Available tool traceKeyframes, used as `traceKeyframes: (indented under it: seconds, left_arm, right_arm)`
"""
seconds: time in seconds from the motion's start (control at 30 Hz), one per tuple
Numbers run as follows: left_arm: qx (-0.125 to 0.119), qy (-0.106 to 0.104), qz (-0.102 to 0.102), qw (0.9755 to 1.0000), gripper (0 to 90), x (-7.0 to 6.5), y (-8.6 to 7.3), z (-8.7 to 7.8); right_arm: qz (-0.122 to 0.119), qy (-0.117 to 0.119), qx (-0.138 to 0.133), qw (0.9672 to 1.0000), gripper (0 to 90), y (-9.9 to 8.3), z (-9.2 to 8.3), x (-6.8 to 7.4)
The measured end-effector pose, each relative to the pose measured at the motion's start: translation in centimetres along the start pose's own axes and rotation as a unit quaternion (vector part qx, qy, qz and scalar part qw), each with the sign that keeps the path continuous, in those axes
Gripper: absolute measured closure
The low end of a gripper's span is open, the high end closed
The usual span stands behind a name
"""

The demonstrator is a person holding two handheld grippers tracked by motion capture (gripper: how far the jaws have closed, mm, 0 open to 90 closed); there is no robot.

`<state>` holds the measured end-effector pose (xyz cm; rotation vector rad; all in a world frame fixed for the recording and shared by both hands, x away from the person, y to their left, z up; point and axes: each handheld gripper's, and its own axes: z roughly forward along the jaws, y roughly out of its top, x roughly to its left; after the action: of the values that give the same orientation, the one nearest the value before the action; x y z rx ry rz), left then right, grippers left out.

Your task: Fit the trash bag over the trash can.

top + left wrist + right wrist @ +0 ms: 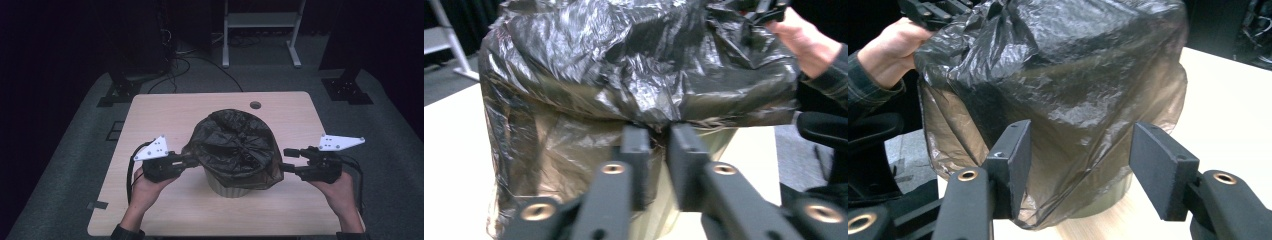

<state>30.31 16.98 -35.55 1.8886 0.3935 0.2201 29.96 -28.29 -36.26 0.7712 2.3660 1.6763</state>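
A dark, thin plastic bag (235,145) is draped over a small pale ribbed bin (230,189) at the middle of the wooden table (160,110). My left gripper (187,160) reaches the bag's left edge. In the left gripper view its jaws (658,150) stand almost together, with a fold of the bag (624,60) pinched between them. My right gripper (290,161) sits at the bag's right side. Its jaws (1083,145) stand wide apart with the hanging film of the bag (1073,65) just beyond them, and the pads (1160,170) do not press on it. The bin's base (1103,202) shows beneath the film.
A round cable hole (255,105) lies near the table's far edge. Beyond the table stand a white metal frame (260,20) and dark stand bases (120,92) on grey carpet, with cables on the floor. The table's near edge runs just under both forearms.
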Motion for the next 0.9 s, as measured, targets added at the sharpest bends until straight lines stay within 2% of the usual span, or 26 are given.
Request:
traceKeyframes:
  seconds: [0.03, 0.13, 0.2, 0.3, 0.33, 0.37, 0.47, 0.53, 0.67, 0.73, 0.77, 0.83, 0.9]
  left_arm:
    - [0.002, -0.003, -0.001, 1.0, 89.5, -0.1, 0.0, 0.1]
    - [0.006, -0.006, 0.002, 1.0, 89.6, -0.1, 0.0, 0.1]
    - [0.005, -0.007, 0.004, 1.0, 89.6, -0.2, -0.1, 0.2]
    - [0.007, -0.009, 0.006, 0.9999, 89.6, -0.2, -0.1, 0.1]
    - [0.007, -0.009, 0.006, 0.9999, 89.6, -0.2, -0.1, 0.1]
    - [0.016, -0.009, 0.009, 0.9998, 89.6, -0.2, -0.2, 0.1]
    - [0.028, -0.008, 0.01, 0.9995, 89.6, -0.2, -0.5, 0.2]
    - [0.048, 0.0, 0.013, 0.9988, 89.7, 0.0, -1.2, 0.4]
    - [0.067, 0.003, 0.007, 0.9977, 89.8, 0.6, -2.2, 0.6]
    - [0.073, 0.003, 0.004, 0.9973, 89.8, 0.7, -2.4, 0.7]
    - [0.084, 0.001, 0.001, 0.9964, 89.8, 0.9, -2.8, 0.9]
    - [0.087, 0.0, -0.001, 0.9962, 89.8, 1.0, -3.0, 1.1]
    - [0.108, -0.011, -0.008, 0.9941, 89.8, 1.2, -3.8, 1.7]
  right_arm:
    - [-0.001, 0.008, 0.003, 1.0, 39.4, 0.0, 0.4, 0.1]
    - [0.0, 0.013, 0.005, 0.9999, 39.7, 0.0, 0.8, 0.1]
    - [-0.001, 0.027, 0.003, 0.9996, 53.5, 0.2, 1.4, 0.2]
    - [-0.012, 0.024, 0.009, 0.9996, 81.1, 0.4, 1.8, 0.5]
    - [-0.011, 0.025, 0.013, 0.9996, 87.5, 0.4, 1.9, 0.6]
    - [-0.011, 0.023, 0.015, 0.9996, 89.9, 0.4, 2.0, 0.6]
    - [-0.005, 0.023, 0.025, 0.9994, 90.0, 0.3, 2.1, 0.5]
    - [-0.002, 0.017, 0.039, 0.9991, 90.0, -0.2, 2.1, 0.3]
    - [0.009, 0.008, 0.049, 0.9987, 90.0, -1.1, 2.0, -0.2]
    - [0.014, 0.004, 0.051, 0.9986, 90.0, -1.6, 2.0, -0.5]
    - [0.016, -0.001, 0.055, 0.9984, 90.0, -1.8, 2.0, -0.7]
    - [0.02, -0.005, 0.062, 0.9979, 90.0, -2.2, 2.2, -1.0]
    - [0.029, -0.001, 0.064, 0.9975, 90.0, -2.8, 2.3, -1.3]
